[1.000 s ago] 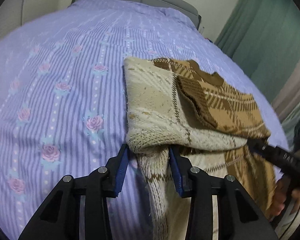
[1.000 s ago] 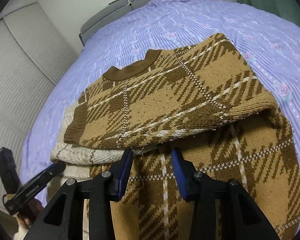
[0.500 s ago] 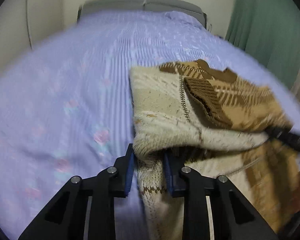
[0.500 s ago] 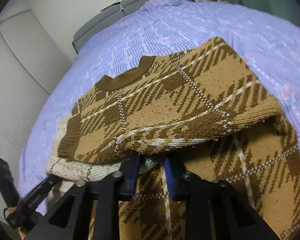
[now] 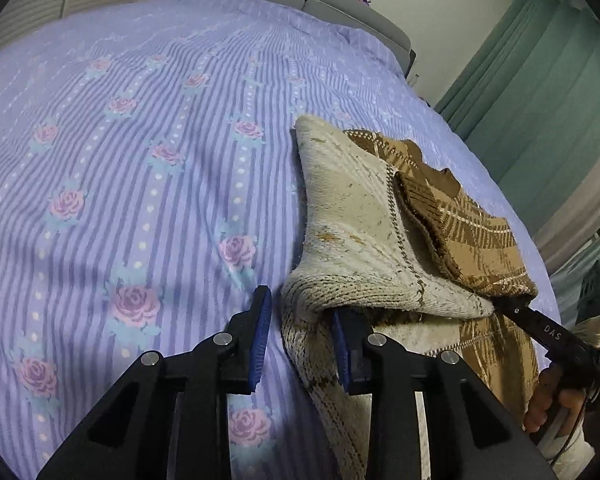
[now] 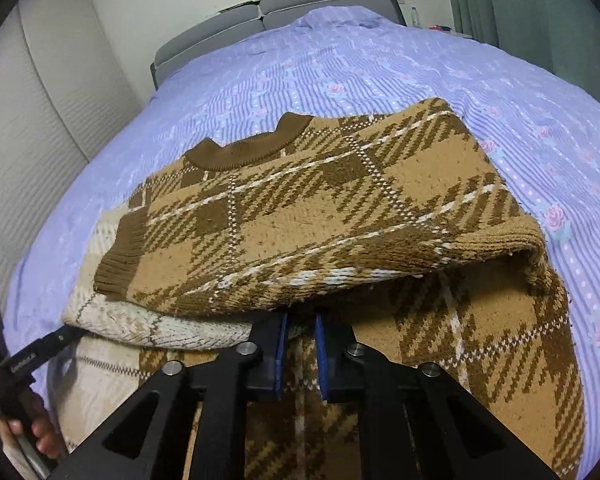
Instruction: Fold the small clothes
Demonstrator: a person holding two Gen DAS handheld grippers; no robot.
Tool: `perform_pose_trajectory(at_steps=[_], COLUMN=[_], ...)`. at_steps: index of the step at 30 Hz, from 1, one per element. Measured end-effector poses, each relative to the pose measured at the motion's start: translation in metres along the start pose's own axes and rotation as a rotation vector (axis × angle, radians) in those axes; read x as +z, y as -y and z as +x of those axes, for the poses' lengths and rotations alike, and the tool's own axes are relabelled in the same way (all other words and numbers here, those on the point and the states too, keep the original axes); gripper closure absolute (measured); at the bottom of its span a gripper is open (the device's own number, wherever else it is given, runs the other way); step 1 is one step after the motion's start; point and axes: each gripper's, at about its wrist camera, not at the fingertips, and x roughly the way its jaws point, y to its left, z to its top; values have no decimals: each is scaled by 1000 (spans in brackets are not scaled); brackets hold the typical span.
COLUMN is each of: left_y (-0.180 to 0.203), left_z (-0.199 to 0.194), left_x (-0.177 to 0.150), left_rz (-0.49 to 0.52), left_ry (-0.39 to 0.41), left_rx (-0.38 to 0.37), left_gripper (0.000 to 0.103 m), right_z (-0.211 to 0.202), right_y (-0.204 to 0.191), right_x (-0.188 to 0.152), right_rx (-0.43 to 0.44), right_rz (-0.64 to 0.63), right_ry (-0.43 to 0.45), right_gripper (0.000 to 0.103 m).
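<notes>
Sweater (image 5: 360, 220) lying on the near part of the bed, top half already doubled over the lower half, fold edge right at both sets of tips.

Left gripper (image 5: 300, 304) just been easing apart: outer pad standing clear of the cream knit, inner pad tucked under the fold, edge loose between them. Not gripping now. Risk here: lifting on this side with nothing clamped, and leaving the corner behind.

Right gripper (image 6: 300, 320) just been closing: nearly together, pinching a ridge of brown plaid at the tips, as far as the overhanging layer allows seeing. Risk: catching only one layer, or dragging the folded layer (image 6: 320, 200) askew while the other side hangs free. Lopsided fold likely from an uneven pull.

Further out, ribbed collar (image 6: 252, 152) flat and centred. Nothing blocking on the striped rose bedcover (image 5: 140, 160), wide and bare on both sides. Beyond that, grey headboard (image 6: 268, 12), panelled door (image 6: 40, 120), green curtain (image 5: 540, 100), all well apart.
</notes>
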Motion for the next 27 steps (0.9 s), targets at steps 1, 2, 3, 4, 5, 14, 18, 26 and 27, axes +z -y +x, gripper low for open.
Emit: perform_pose_trajectory(at_steps=[1, 2, 3, 4, 5, 14, 18, 26, 27], left_y=[-1, -2, -6, -8, -10, 16, 43, 100, 105], left_z=[-2, -3, -7, -10, -16, -67, -106, -151, -152], left_x=[-1, -1, -3, -5, -9, -27, -39, -79, -84], left_rz=[-1, -8, -8, 2, 16, 130, 176, 225, 225], left_ry=[2, 5, 6, 11, 22, 60, 106, 126, 122], left_rx=[-6, -11, -10, 13, 49, 273, 284, 250, 240], left_gripper=[72, 70, 70, 66, 62, 71, 54, 35, 35], right_z=[-1, -2, -4, -5, -7, -30, -71, -171, -178], right_y=[2, 4, 6, 6, 7, 11, 9, 33, 37], right_x=[0, 0, -1, -2, -4, -21, -29, -55, -57], right_rx=[10, 21, 19, 8, -7, -89, -94, -178, -183], right_rz=[7, 14, 12, 2, -13, -59, -101, -181, -182], right_ry=[-2, -2, -1, 0, 3, -1, 35, 118, 120], right_gripper=[91, 88, 87, 87, 87, 76, 50, 30, 30])
